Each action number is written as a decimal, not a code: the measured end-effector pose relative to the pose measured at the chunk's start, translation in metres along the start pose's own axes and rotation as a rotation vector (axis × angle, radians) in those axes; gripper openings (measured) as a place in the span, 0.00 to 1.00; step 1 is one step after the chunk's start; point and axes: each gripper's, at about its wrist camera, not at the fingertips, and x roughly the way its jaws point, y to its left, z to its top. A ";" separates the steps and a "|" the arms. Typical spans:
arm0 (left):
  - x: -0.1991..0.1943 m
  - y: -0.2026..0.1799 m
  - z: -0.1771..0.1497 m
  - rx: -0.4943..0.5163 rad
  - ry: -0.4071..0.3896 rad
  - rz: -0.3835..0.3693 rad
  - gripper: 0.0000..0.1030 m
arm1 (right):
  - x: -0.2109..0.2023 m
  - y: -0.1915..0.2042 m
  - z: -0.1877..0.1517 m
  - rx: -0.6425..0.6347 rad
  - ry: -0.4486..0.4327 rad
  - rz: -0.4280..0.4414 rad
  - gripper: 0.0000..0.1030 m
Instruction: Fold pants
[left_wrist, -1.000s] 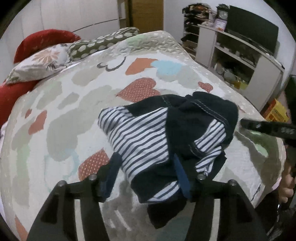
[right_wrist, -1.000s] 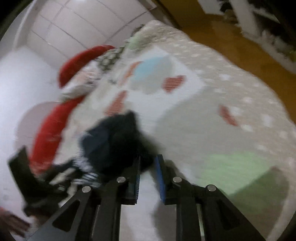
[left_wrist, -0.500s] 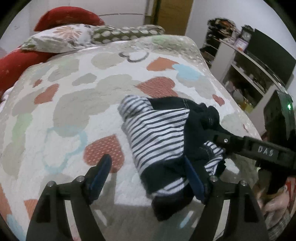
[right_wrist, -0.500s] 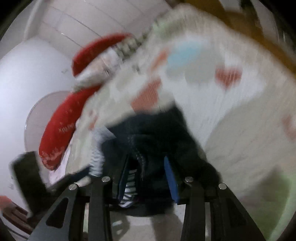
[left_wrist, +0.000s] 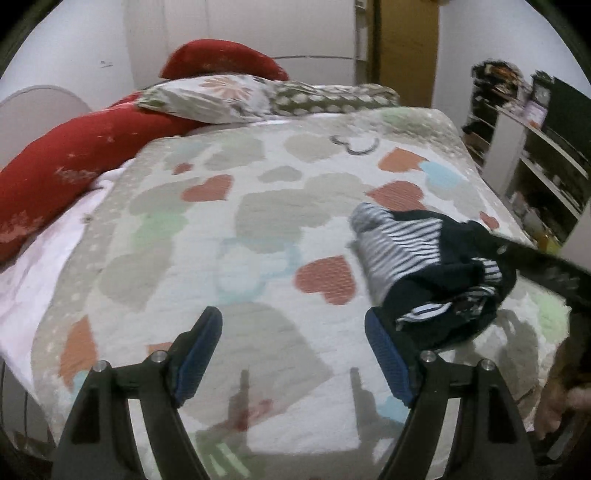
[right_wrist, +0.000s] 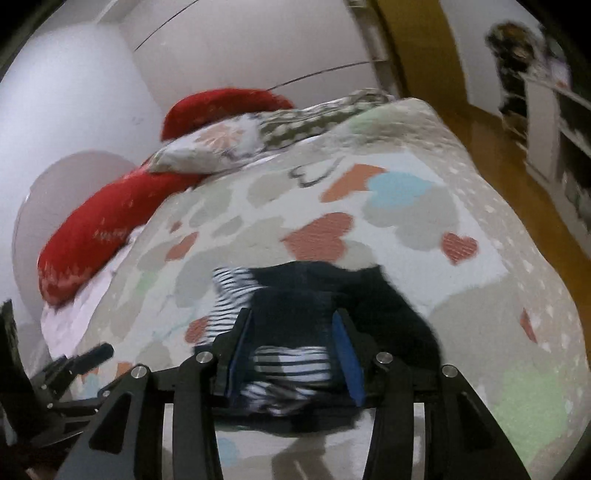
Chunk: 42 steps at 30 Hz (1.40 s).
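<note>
The pants (left_wrist: 436, 266) are a crumpled heap of dark navy cloth with black-and-white striped parts, lying on the heart-patterned bedspread (left_wrist: 229, 229). In the left wrist view they lie to the right of my left gripper (left_wrist: 293, 354), which is open and empty over bare bedspread. In the right wrist view the pants (right_wrist: 295, 317) lie between the blue pads of my right gripper (right_wrist: 291, 354), which is open with its jaws on either side of the cloth. The right gripper's arm also crosses the pants in the left wrist view (left_wrist: 546, 266).
Red bolster (left_wrist: 70, 166) and patterned pillows (left_wrist: 221, 96) lie at the head of the bed. A white shelf unit (left_wrist: 539, 155) stands to the right, past the bed's edge. Wooden floor (right_wrist: 509, 155) runs alongside the bed. The left gripper shows at lower left (right_wrist: 74, 362).
My left gripper has swung left, off the pants, which now lie to its right. My right gripper has opened wider and moved in over the pants.
</note>
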 end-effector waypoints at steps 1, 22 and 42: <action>-0.005 0.008 -0.002 -0.013 -0.013 0.015 0.77 | 0.006 0.006 0.001 -0.013 0.018 -0.008 0.46; -0.034 0.060 -0.014 -0.096 -0.075 0.060 0.80 | 0.079 0.069 -0.002 -0.034 0.206 0.011 0.49; -0.076 0.046 -0.019 -0.159 -0.309 0.042 0.97 | -0.017 -0.011 -0.016 0.108 -0.019 -0.098 0.59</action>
